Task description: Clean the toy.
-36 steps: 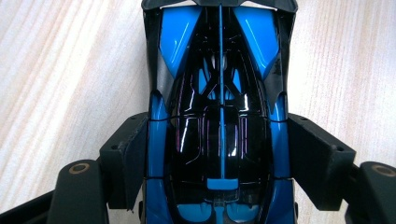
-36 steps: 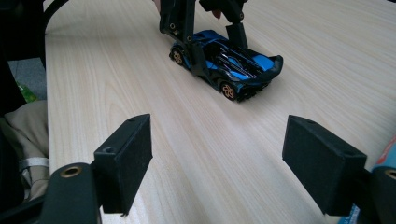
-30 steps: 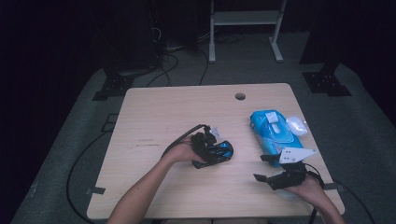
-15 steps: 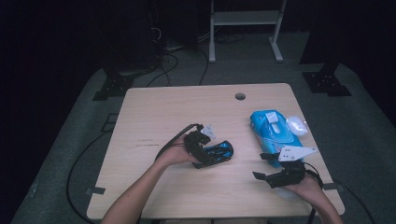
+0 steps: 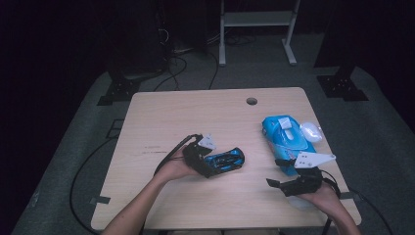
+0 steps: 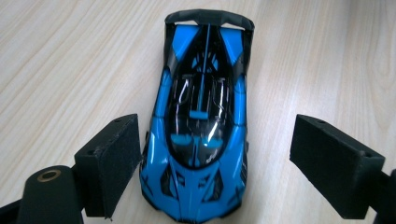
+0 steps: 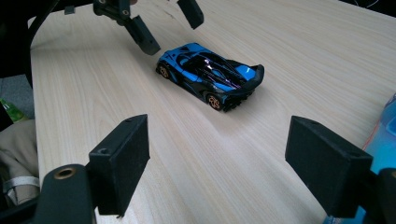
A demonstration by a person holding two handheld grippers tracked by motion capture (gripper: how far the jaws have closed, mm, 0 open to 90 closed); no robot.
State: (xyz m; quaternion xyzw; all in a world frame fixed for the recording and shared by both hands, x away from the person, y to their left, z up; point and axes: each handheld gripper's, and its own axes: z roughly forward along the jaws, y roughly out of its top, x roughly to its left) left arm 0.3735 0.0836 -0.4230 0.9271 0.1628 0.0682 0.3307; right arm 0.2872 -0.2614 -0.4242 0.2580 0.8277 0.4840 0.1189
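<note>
The left gripper has edged toward the near-left since a moment ago, jaws spread astride the nose of the blue toy car on the wooden table. Rightward, the right gripper hangs open beside the blue wipes pack.

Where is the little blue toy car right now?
In the high view the blue toy car sits on the table near its middle, between the open left gripper's fingers, left of the blue wipes pack.

Dark lab: lone table; cables; stand bases
</note>
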